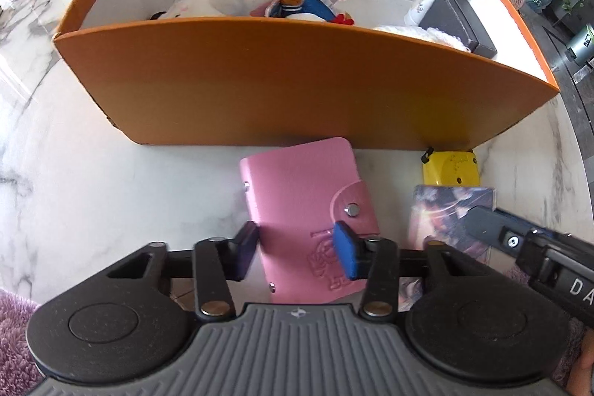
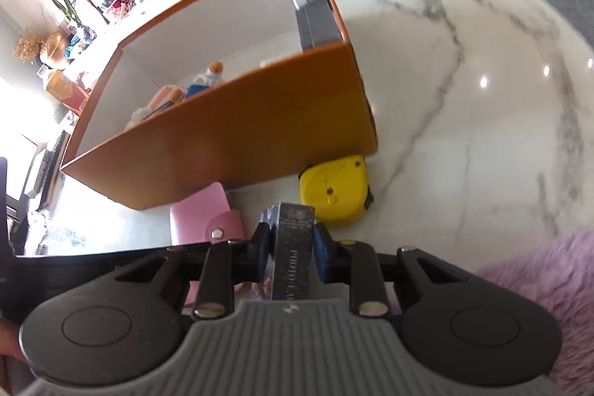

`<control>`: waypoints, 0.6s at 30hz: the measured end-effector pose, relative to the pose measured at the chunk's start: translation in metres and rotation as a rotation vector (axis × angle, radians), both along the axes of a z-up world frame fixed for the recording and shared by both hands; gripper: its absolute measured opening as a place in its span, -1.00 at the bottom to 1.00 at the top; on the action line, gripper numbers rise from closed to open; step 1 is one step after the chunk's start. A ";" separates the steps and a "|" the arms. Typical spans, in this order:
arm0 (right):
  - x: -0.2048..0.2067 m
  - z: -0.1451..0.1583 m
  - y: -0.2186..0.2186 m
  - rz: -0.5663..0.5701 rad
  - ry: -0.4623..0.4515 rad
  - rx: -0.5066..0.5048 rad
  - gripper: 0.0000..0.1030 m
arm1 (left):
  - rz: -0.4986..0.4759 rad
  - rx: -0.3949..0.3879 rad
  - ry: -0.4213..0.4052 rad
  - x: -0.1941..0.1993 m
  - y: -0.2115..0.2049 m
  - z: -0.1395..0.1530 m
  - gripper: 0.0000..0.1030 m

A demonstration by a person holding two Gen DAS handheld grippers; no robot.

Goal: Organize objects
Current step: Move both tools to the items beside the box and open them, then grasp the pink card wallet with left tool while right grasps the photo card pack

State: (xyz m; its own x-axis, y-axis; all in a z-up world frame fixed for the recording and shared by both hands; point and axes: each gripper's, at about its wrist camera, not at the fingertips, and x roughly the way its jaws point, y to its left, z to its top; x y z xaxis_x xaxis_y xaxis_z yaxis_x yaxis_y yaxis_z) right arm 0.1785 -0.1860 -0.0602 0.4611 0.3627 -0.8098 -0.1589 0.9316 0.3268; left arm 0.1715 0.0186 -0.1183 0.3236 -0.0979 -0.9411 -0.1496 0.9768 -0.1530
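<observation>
An orange box (image 1: pixel 297 80) of soft toys (image 1: pixel 260 0) stands on the marble table (image 1: pixel 92 173) just beyond both sets of fingers, a yellow tape measure (image 2: pixel 336 190) against its wall. The left gripper (image 1: pixel 295 253) fingers are spread around a pink card wallet (image 1: pixel 304 210); the right gripper (image 2: pixel 291 247) fingers pinch a dark photo-card box (image 2: pixel 291 247).

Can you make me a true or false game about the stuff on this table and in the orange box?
1. The right gripper is squeezing a dark card box. True.
2. The pink wallet is inside the orange box. False: it lies on the marble table, in front of the box.
3. A stuffed toy in blue lies in the orange box. True.
4. The yellow tape measure is far from the box. False: it sits right by the box's front corner.
5. The left gripper is shut tight. False: its jaws stand open around the wallet.
</observation>
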 end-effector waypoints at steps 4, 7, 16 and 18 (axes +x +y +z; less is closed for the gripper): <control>0.006 0.001 0.011 0.036 -0.027 -0.043 -0.50 | 0.009 -0.015 0.000 0.001 0.005 0.001 -0.30; 0.009 -0.005 0.010 0.053 0.026 0.015 -0.50 | 0.011 -0.022 0.004 0.001 0.007 0.001 -0.31; 0.018 -0.016 0.015 0.071 0.072 0.022 -0.52 | 0.043 -0.069 0.039 0.009 0.015 -0.004 0.00; 0.020 -0.012 0.017 0.080 0.039 0.017 -0.52 | 0.053 -0.067 0.044 0.010 0.015 -0.006 0.22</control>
State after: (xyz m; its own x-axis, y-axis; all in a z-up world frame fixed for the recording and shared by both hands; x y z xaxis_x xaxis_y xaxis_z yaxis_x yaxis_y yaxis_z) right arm 0.1984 -0.1690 -0.0723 0.3982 0.4108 -0.8202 -0.2192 0.9108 0.3498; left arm 0.1819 0.0339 -0.1242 0.2883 -0.1444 -0.9466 -0.2090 0.9552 -0.2094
